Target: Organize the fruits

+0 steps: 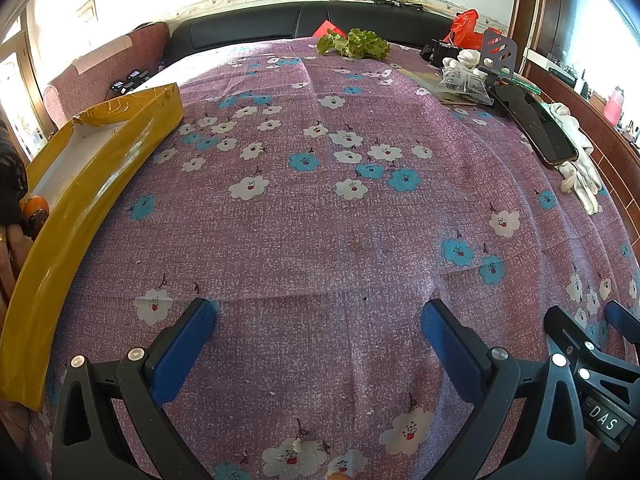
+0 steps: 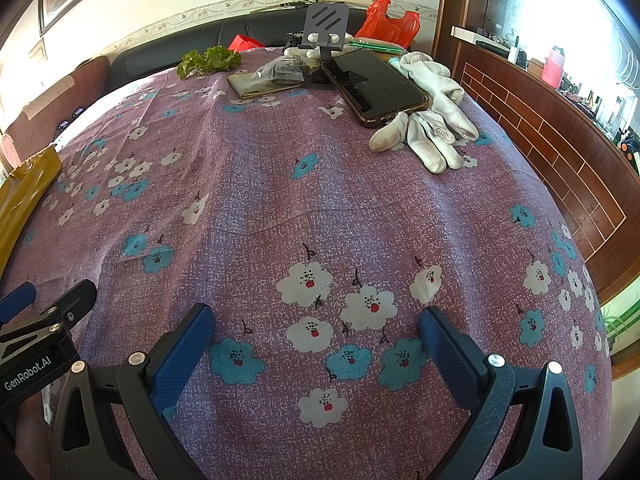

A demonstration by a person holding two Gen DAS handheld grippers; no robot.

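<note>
Both of your tools hang low over the flowered cloth [image 1: 320,220] with nothing between their jaws: the left gripper [image 1: 318,334] stands wide open, and so does the right gripper [image 2: 316,334], with only printed flowers under each. You carry no fruit, so the first risk is that you close on cloth; if you dip here and squeeze, the blue pads will likely pinch a fold and drag the whole cover, shifting everything that lies on it. The two tools sit just beside each other, the right one's frame showing at 4 o'clock in the left view, so a quick swing across could knock them together. At 9 o'clock in the left view lies the yellow box [image 1: 80,184], taped and glossy, with white inside; something small and orange [image 1: 35,209], possibly a fruit, shows at its near end, half hidden by a dark shape, and I cannot tell whether it sits inside the box or beside it. Reaching for it blind, you may hit the box wall and tip or shove it. Farther off at 2 o'clock the phone [image 2: 374,84] rests partly on the white gloves [image 2: 430,128] near the table edge, so a tugged cloth could slide it off. Beyond, at 12 o'clock, the lettuce [image 1: 354,43] lies loose.
</note>
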